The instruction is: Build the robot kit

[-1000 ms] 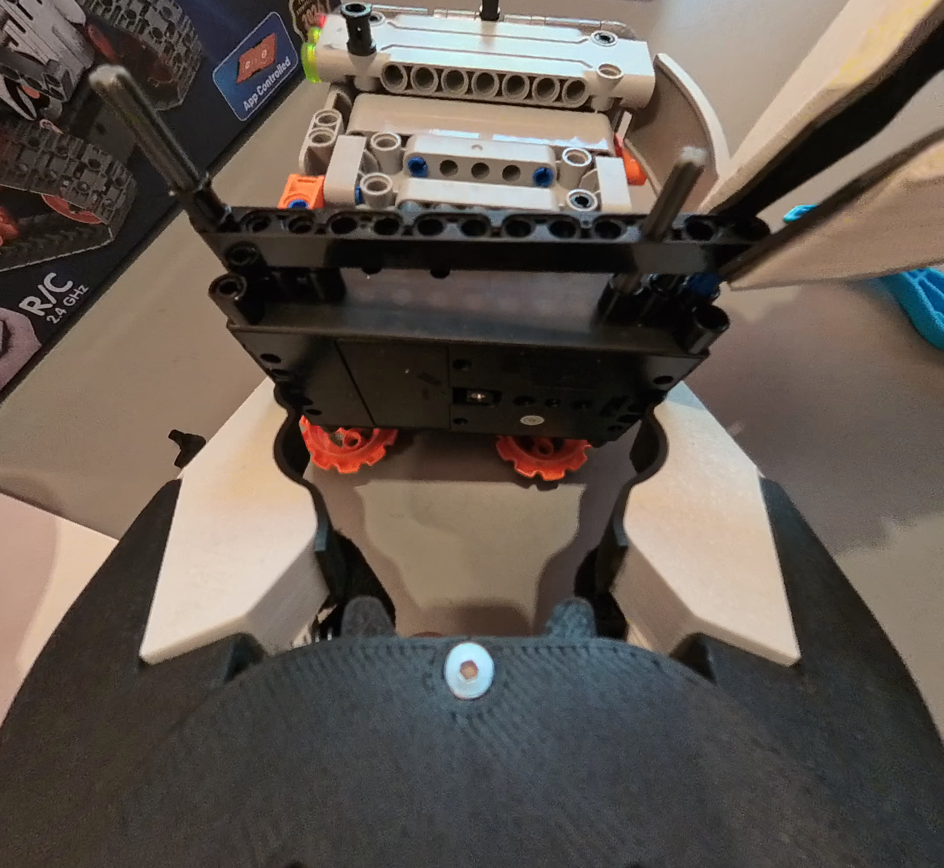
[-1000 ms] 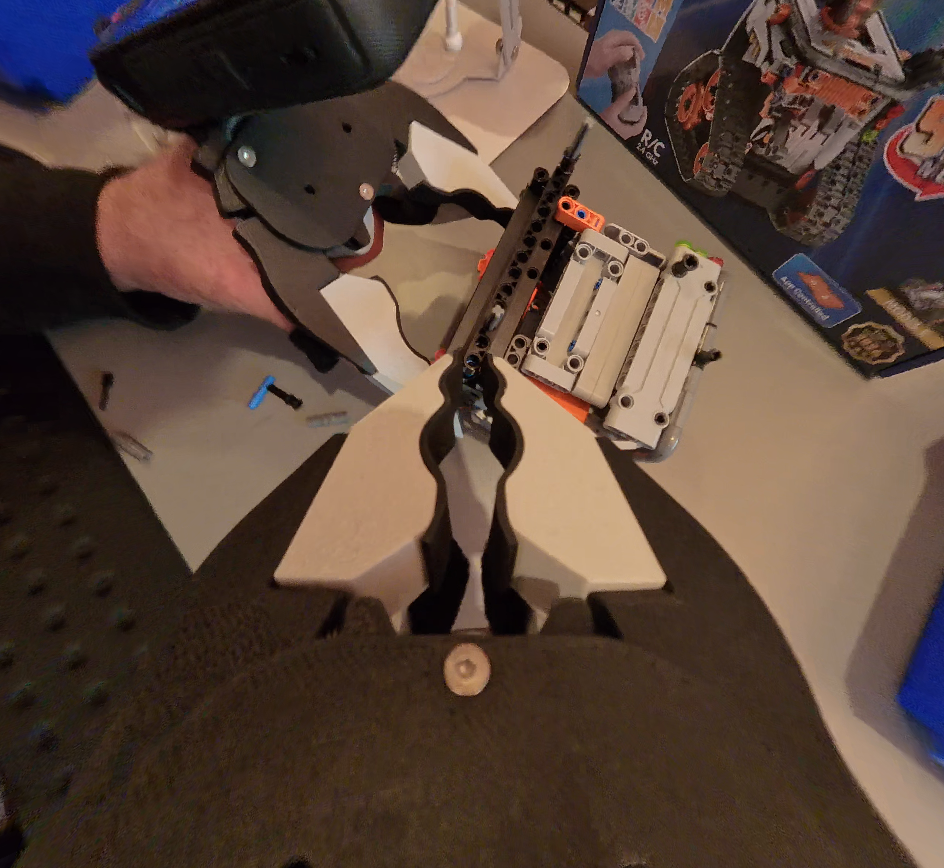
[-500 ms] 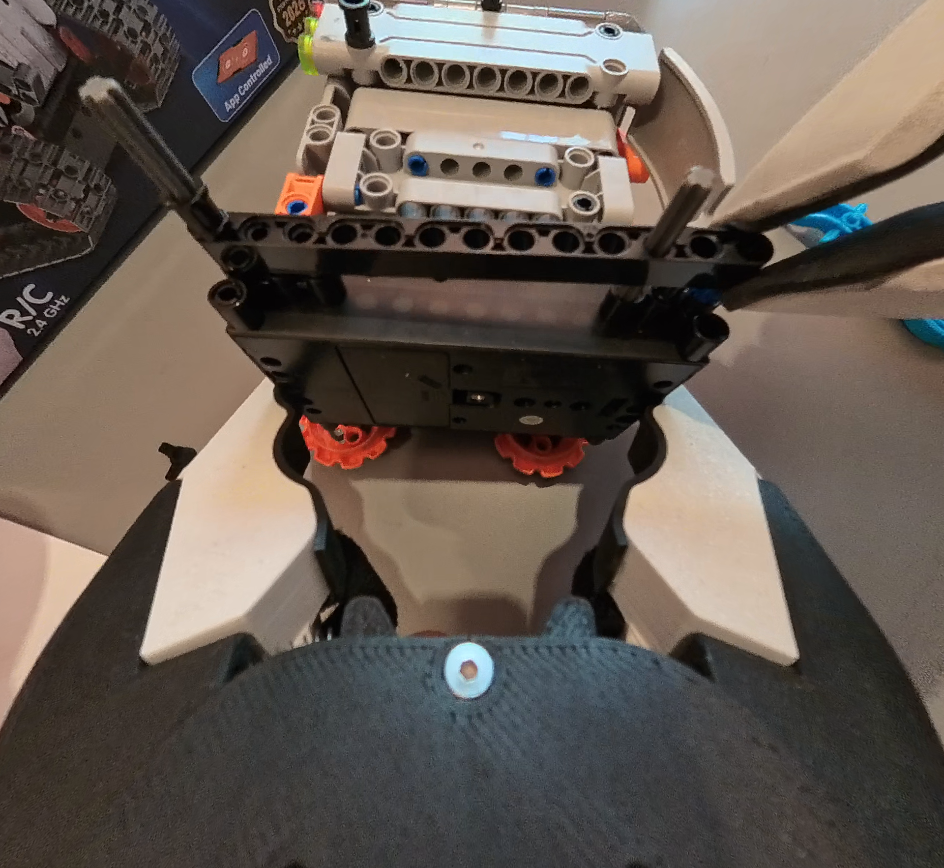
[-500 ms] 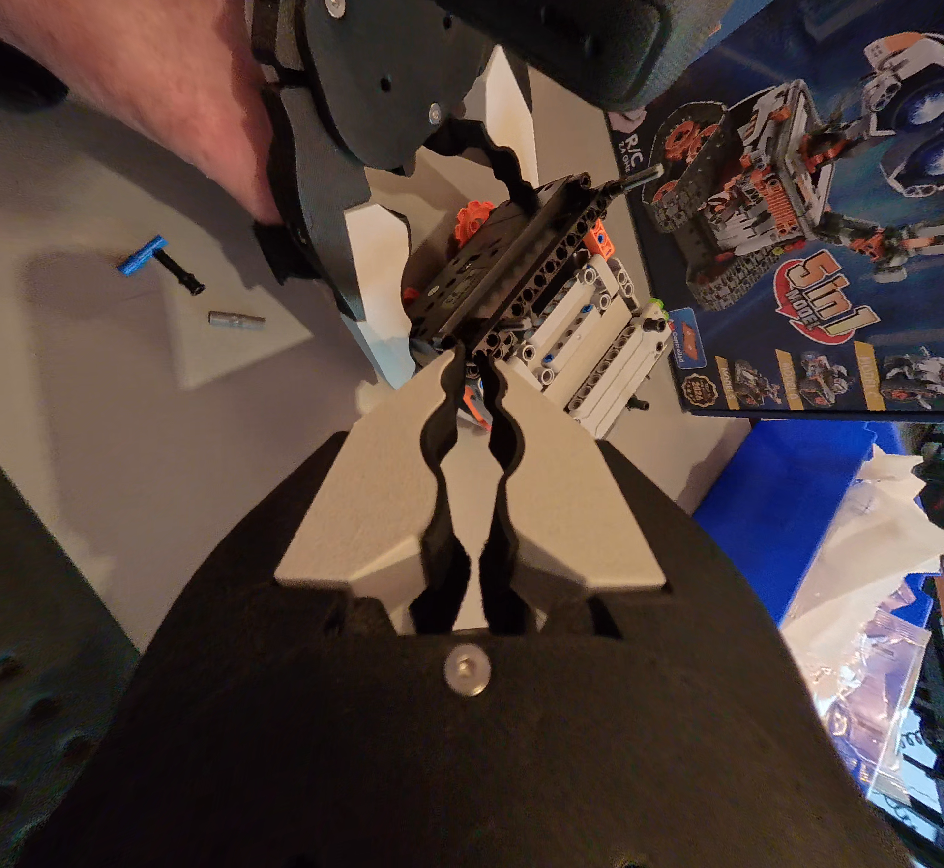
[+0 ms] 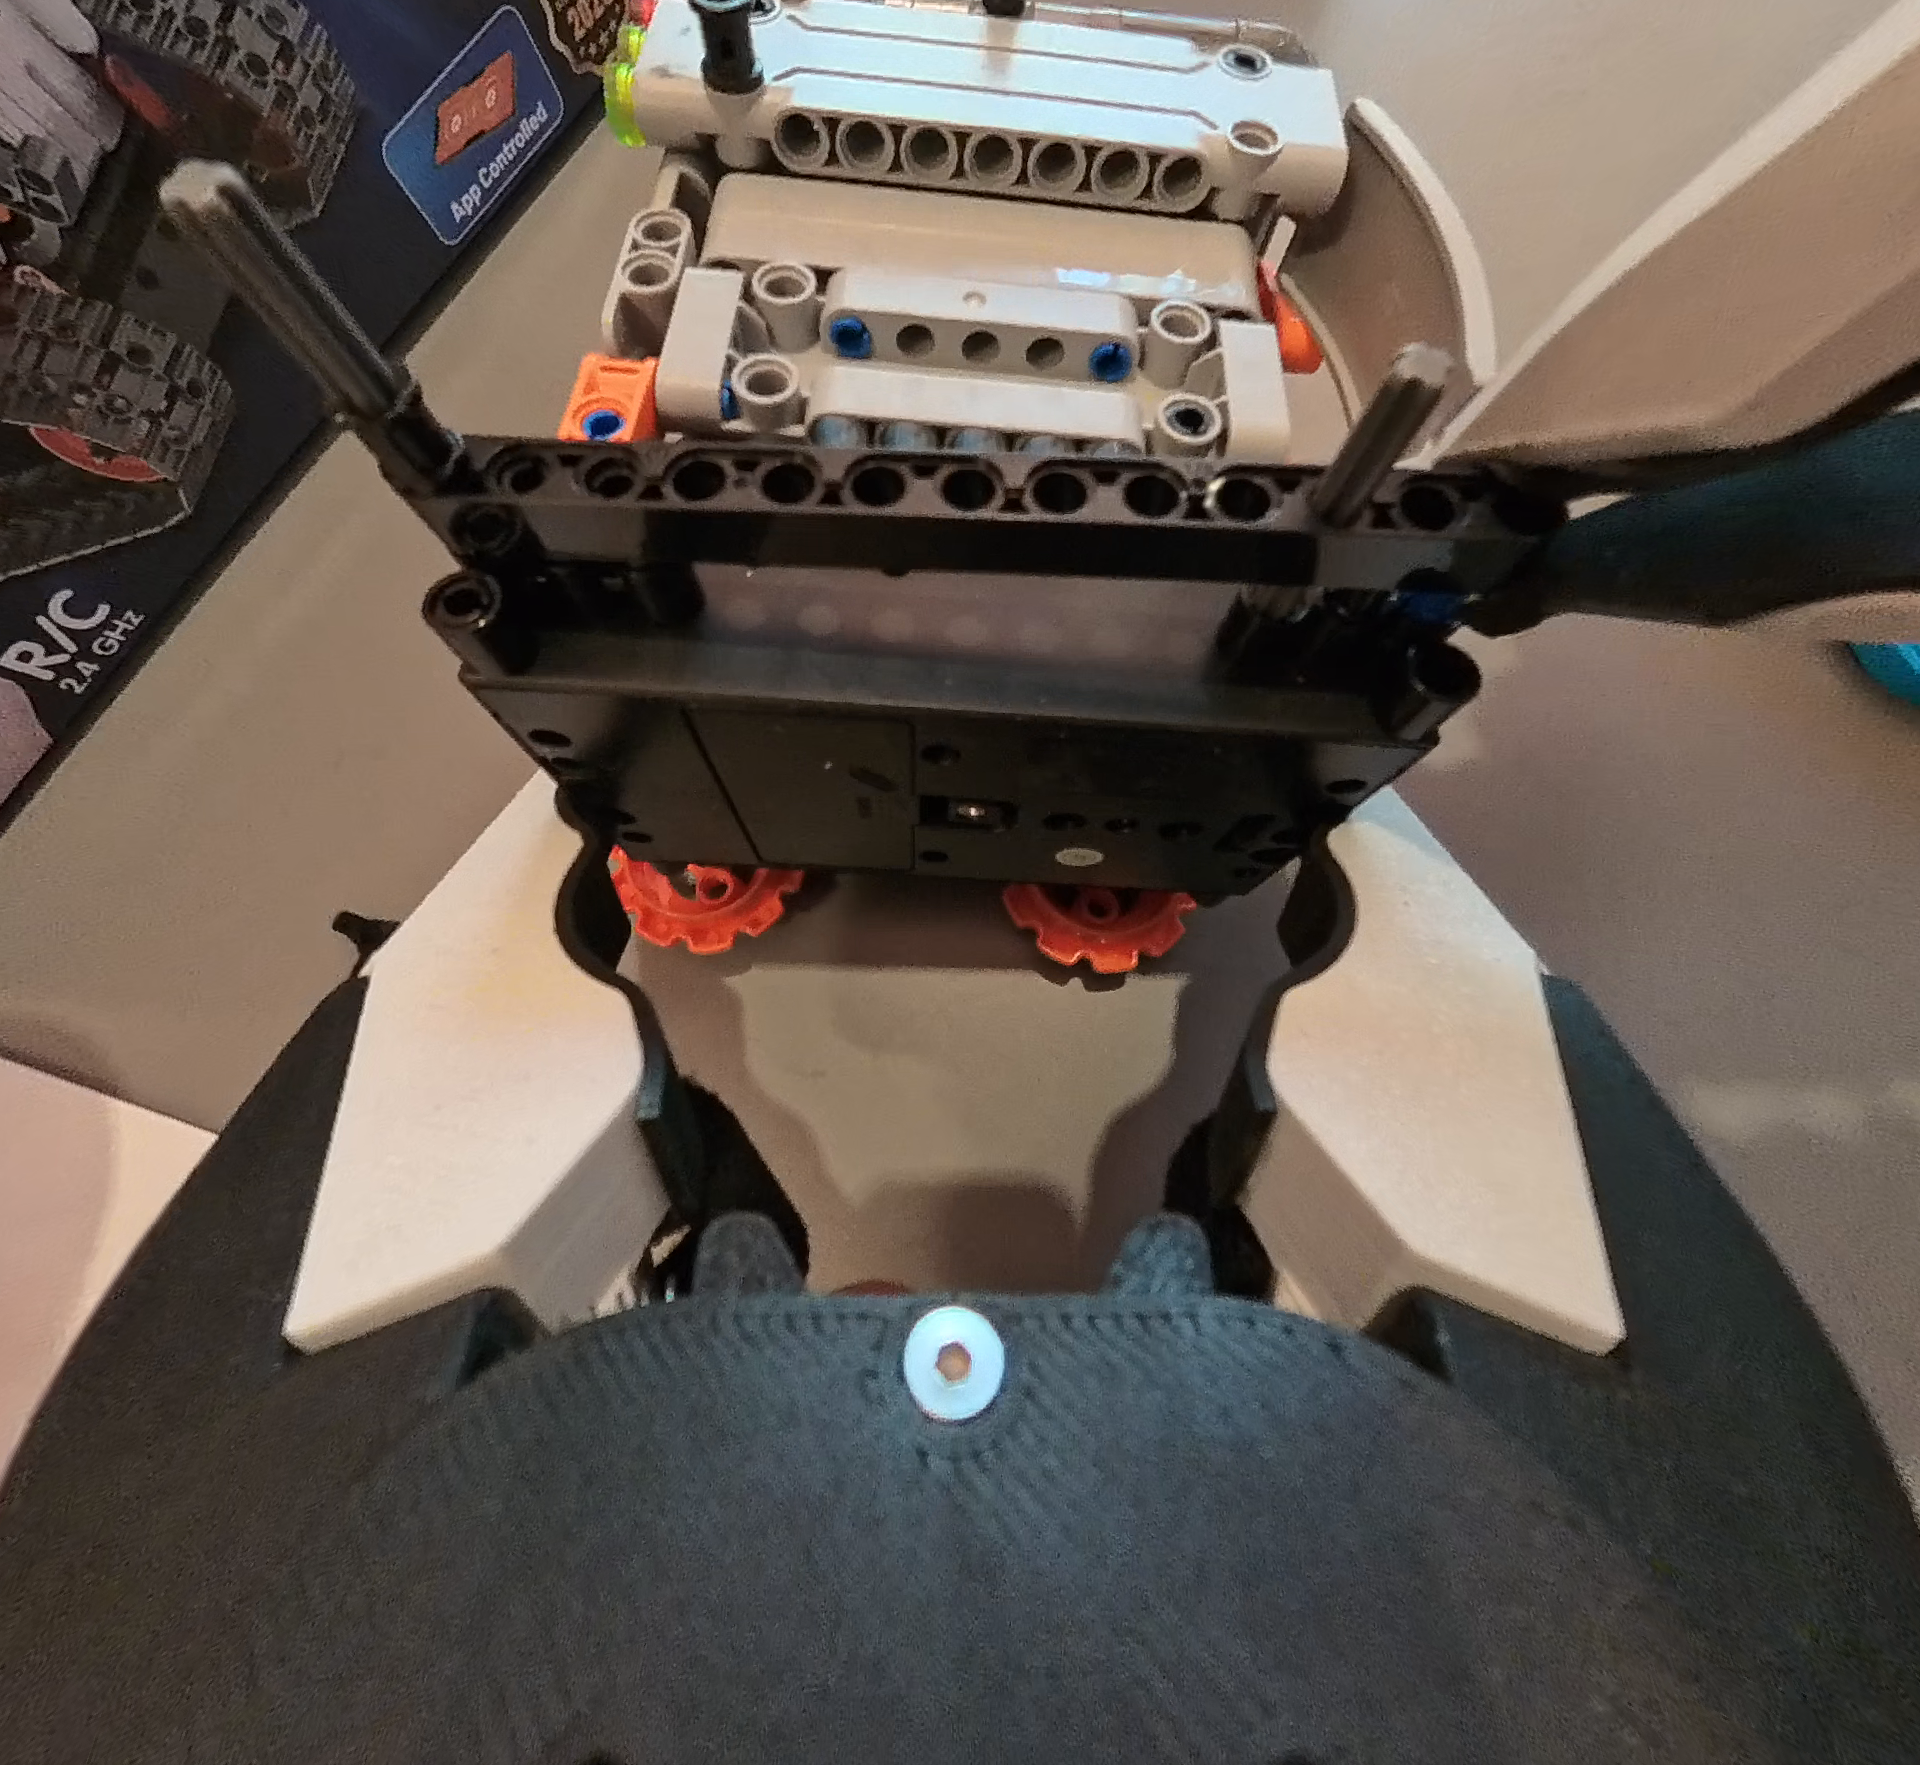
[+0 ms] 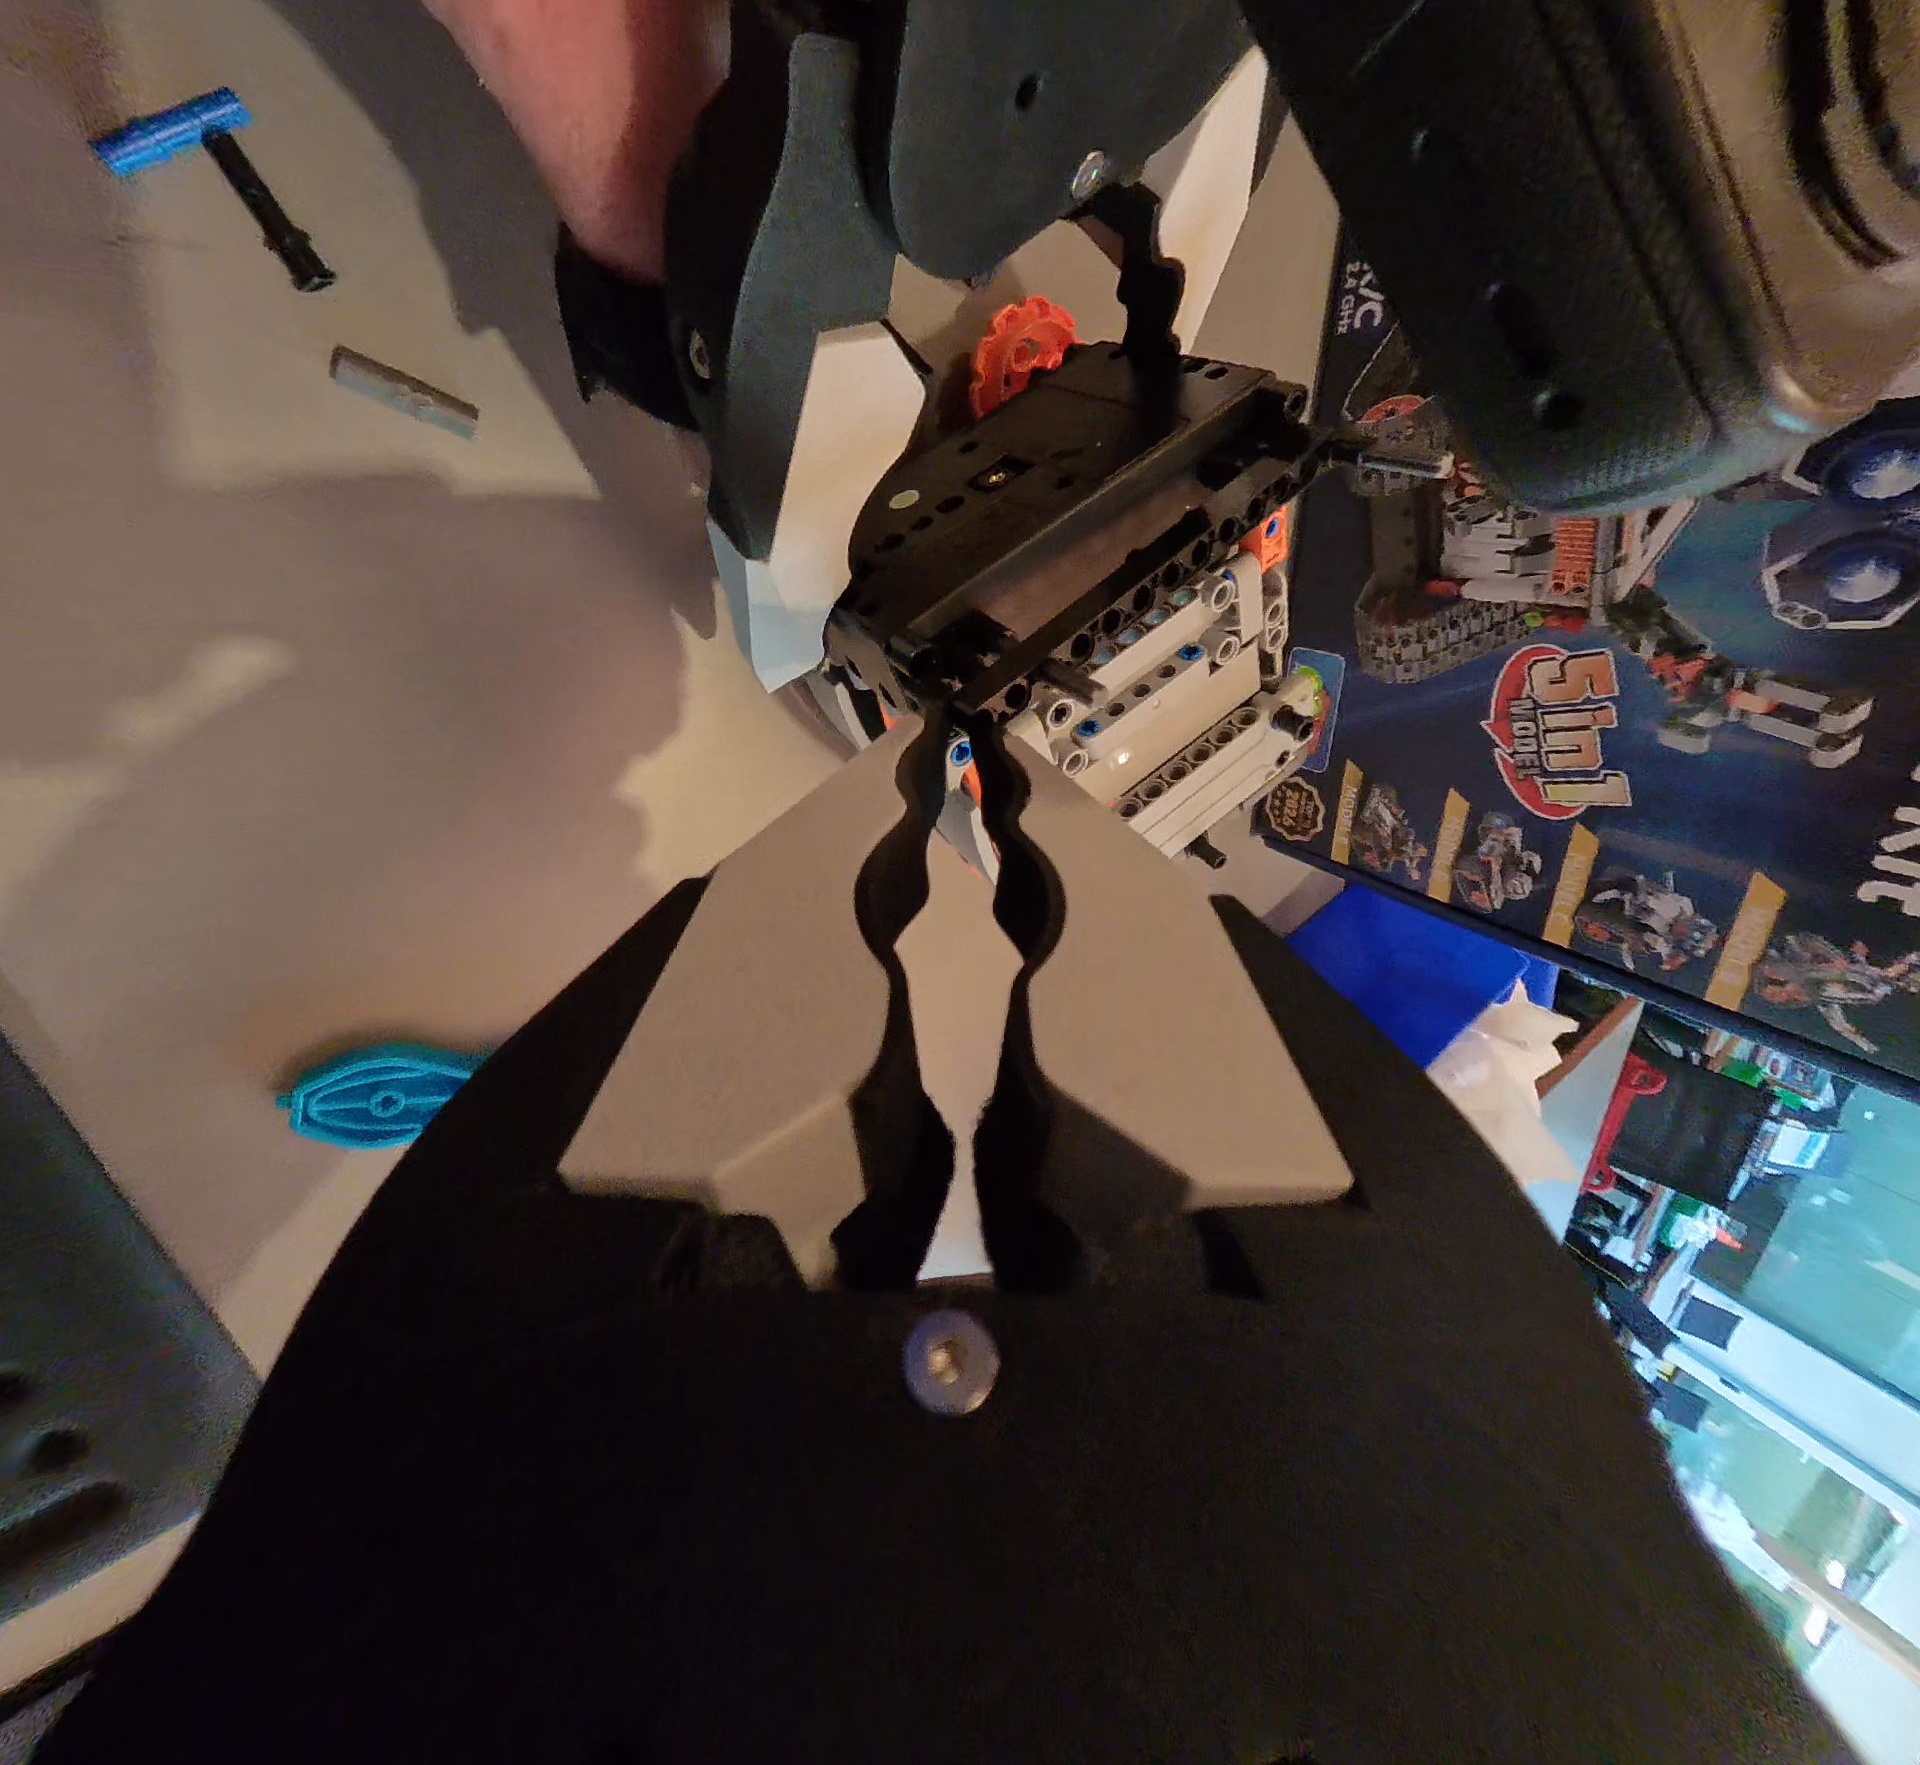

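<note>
A brick-built model of grey beams, a black beam frame and a black motor block with two orange gears is held off the table. My left gripper is shut on the black motor block, one finger on each side. My right gripper is nearly closed on a small blue pin at the corner of the black frame. In the left wrist view its fingers come in from the right to that blue pin. The left gripper and a hand also show in the right wrist view.
A dark blue toy box stands behind the model. On the table lie a blue T-piece on a black axle, a grey pin and a teal flat tool. A blue bin and plastic bags are at the right. Left tips to right tips: about 8 centimetres.
My right gripper has rolled and swung around the model's corner, staying at the blue pin. In the left wrist view its fingers dropped from slanting to nearly level. The left grip is unchanged.
</note>
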A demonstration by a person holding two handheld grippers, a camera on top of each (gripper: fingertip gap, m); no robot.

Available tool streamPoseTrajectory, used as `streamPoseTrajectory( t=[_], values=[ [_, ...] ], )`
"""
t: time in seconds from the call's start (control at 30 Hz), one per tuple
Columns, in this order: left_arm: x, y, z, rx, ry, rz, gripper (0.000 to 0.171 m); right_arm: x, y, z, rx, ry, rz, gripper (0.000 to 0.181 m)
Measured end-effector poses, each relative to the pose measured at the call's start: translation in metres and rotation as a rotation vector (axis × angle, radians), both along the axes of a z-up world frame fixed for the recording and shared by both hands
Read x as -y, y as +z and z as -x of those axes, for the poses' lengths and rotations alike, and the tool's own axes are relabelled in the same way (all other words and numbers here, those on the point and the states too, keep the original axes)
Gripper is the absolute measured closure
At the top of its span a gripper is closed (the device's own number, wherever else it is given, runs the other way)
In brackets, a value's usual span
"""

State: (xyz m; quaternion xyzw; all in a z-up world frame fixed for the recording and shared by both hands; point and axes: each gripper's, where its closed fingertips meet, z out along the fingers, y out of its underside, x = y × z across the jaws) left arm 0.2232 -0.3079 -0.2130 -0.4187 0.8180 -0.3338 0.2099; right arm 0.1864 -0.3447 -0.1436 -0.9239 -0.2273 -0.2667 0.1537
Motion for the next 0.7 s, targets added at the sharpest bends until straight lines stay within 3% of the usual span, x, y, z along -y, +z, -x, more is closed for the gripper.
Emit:
streamPoseTrajectory(
  t=[0.2, 0.3, 0.5, 0.7],
  values=[
    [0.002, -0.002, -0.004, -0.031, -0.015, 0.038, 0.041, -0.002, 0.002, -0.005, -0.125, 0.017, -0.122, 0.173],
    [0.002, 0.001, -0.008, -0.018, -0.026, 0.042, 0.04, 0.0, 0.005, -0.009, -0.219, -0.007, -0.188, 0.179],
    [0.002, 0.025, -0.007, 0.063, -0.047, 0.141, 0.04, -0.001, 0.015, -0.006, -0.466, -0.112, -0.295, 0.181],
    [0.005, 0.03, -0.007, 0.092, -0.04, 0.212, 0.032, -0.006, 0.012, 0.0, -0.594, -0.206, -0.309, 0.171]
  ],
)
